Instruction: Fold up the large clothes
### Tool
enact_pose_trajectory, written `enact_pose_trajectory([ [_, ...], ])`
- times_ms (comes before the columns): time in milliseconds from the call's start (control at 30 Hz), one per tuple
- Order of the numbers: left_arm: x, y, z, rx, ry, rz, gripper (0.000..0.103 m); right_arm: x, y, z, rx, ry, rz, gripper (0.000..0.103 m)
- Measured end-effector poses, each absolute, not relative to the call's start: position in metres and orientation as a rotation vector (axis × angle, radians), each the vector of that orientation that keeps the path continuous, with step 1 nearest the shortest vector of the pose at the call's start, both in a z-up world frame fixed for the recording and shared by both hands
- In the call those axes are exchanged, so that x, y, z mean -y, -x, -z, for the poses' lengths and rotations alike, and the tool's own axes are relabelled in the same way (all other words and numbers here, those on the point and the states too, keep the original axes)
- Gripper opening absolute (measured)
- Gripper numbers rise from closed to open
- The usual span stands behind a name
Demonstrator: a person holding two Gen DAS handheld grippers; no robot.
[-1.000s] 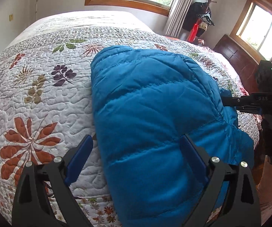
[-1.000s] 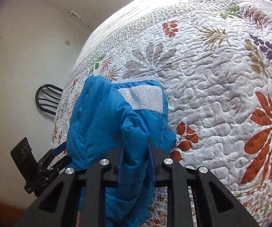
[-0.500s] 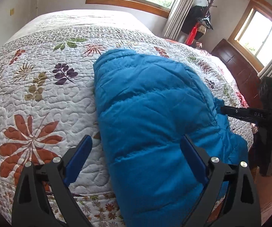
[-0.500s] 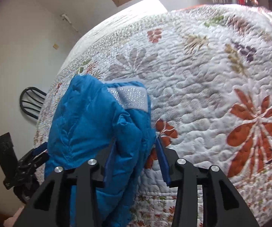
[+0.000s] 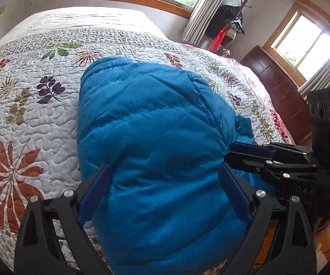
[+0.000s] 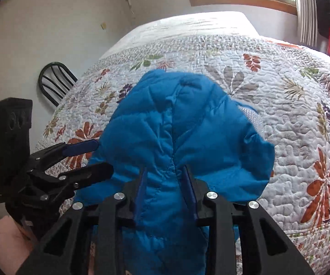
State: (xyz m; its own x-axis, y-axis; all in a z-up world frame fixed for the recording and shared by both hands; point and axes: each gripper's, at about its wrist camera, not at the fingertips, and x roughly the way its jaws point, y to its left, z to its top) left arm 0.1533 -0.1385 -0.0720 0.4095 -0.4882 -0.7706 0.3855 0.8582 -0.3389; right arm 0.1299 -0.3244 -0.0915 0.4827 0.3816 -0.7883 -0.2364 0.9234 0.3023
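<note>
A blue quilted puffer jacket point(image 5: 151, 137) lies folded on the bed, its lower end hanging over the near edge. My left gripper point(image 5: 165, 183) is open, its blue fingers straddling the jacket's near part. In the right wrist view the jacket point(image 6: 183, 137) is bunched, and my right gripper point(image 6: 166, 178) is shut on a fold of it at the jacket's right side. The right gripper shows in the left wrist view point(image 5: 252, 153), pressed against the jacket's right edge. The left gripper shows open in the right wrist view point(image 6: 91, 158).
The bed is covered by a white quilt point(image 5: 27, 114) with leaf and flower prints. A dark wooden dresser point(image 5: 284, 100) and a coat stand point(image 5: 229, 27) stand at the right. A black chair point(image 6: 54, 82) stands at the bed's left side.
My right gripper let go of the jacket's hem, swung round to face up the bed, and closed on a fold at the jacket's right side. My left gripper moved slightly forward over the jacket, still open.
</note>
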Motion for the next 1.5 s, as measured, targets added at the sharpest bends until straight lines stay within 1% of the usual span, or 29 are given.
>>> enact_pose_trajectory([
  [133, 0.143, -0.156, 0.089, -1.001, 0.020, 0.528, 0.092, 0.327, -0.135, 0.109, -1.019, -0.163, -0.384, 0.029],
  [400, 0.145, -0.158, 0.107, -0.993, -0.023, 0.503, 0.093, 0.325, -0.141, 0.132, -1.024, -0.164, -0.411, 0.030],
  [500, 0.148, -0.159, 0.112, -0.992, -0.031, 0.495, 0.095, 0.326, -0.142, 0.135, -1.017, -0.179, -0.416, 0.030],
  [733, 0.148, -0.160, 0.106, -1.005, -0.033, 0.500, 0.096, 0.326, -0.135, 0.126, -0.979, -0.190, -0.397, 0.030],
  [800, 0.143, -0.156, 0.098, -1.009, -0.020, 0.512, 0.096, 0.331, -0.128, 0.116, -0.960, -0.222, -0.406, 0.034],
  [867, 0.133, -0.153, 0.090, -1.019, 0.012, 0.523, 0.096, 0.338, -0.118, 0.103, -0.926, -0.237, -0.398, 0.046],
  [900, 0.126, -0.152, 0.086, -1.024, 0.036, 0.527, 0.096, 0.341, -0.112, 0.096, -0.909, -0.238, -0.393, 0.049],
  [1000, 0.102, -0.155, 0.075, -1.031, 0.115, 0.544, 0.097, 0.354, -0.100, 0.077, -0.874, -0.273, -0.379, 0.064],
  [1033, 0.092, -0.159, 0.073, -1.034, 0.143, 0.541, 0.097, 0.360, -0.099, 0.073, -0.875, -0.297, -0.376, 0.076],
  [1067, 0.084, -0.163, 0.074, -1.044, 0.168, 0.537, 0.097, 0.367, -0.100, 0.072, -0.885, -0.316, -0.364, 0.083],
  [1200, 0.055, -0.188, 0.088, -1.106, 0.268, 0.498, 0.097, 0.389, -0.113, 0.084, -0.970, -0.396, -0.312, 0.084],
  [1400, 0.049, -0.209, 0.123, -1.206, 0.416, 0.609, 0.097, 0.406, -0.125, 0.138, -1.081, -0.604, -0.416, 0.085],
  [1500, 0.054, -0.212, 0.133, -1.213, 0.471, 0.657, 0.097, 0.413, -0.124, 0.158, -1.071, -0.700, -0.449, 0.093],
])
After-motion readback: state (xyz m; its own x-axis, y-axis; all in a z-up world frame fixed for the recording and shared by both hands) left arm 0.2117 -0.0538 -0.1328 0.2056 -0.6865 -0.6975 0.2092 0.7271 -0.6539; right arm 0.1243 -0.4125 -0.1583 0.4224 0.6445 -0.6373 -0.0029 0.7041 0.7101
